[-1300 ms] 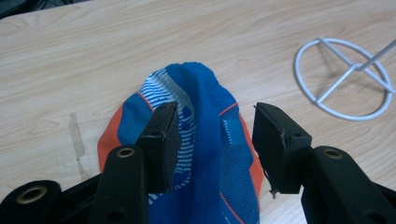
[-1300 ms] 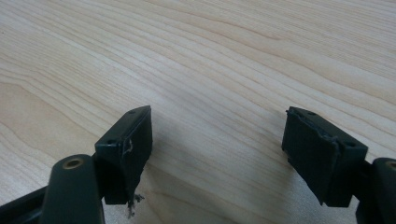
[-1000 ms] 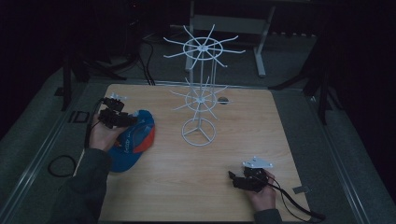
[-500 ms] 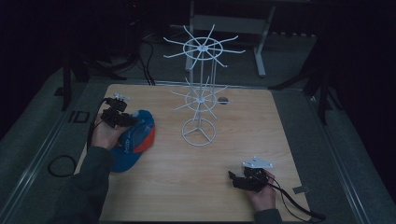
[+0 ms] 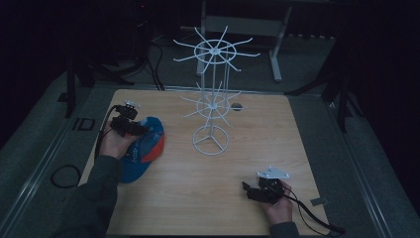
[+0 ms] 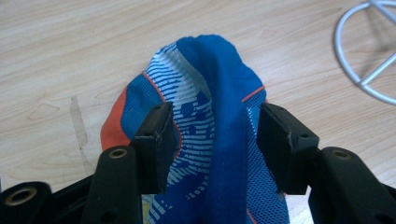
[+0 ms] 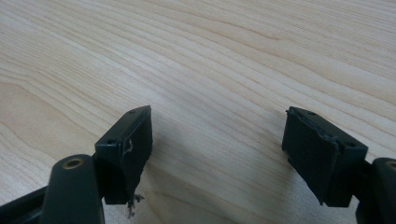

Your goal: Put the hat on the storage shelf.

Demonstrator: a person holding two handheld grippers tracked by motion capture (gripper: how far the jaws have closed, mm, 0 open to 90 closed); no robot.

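I count one cap [image 6: 205,135], one white wire rack [image 5: 212,99] and two tools on the counter [image 5: 277,129]. The cap is blue with orange trim and white stripes. My left tool [image 6: 212,140] has just been opening, its jaws wide around the cap's fold; my right tool [image 7: 217,154] gapes empty.

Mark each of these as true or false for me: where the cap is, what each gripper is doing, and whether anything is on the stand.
1. The blue and orange cap lies on the wooden table. True.
2. The cap hangs from a hook of the white wire stand. False: the stand's hooks are bare.
3. The left gripper has cap fabric between its jaws. True; the jaws have just been opening, with a gap at the pads.
4. The right gripper grips the stand's base. False: its jaws stand open over bare wood.
5. The right gripper sits at the table's near right. True.
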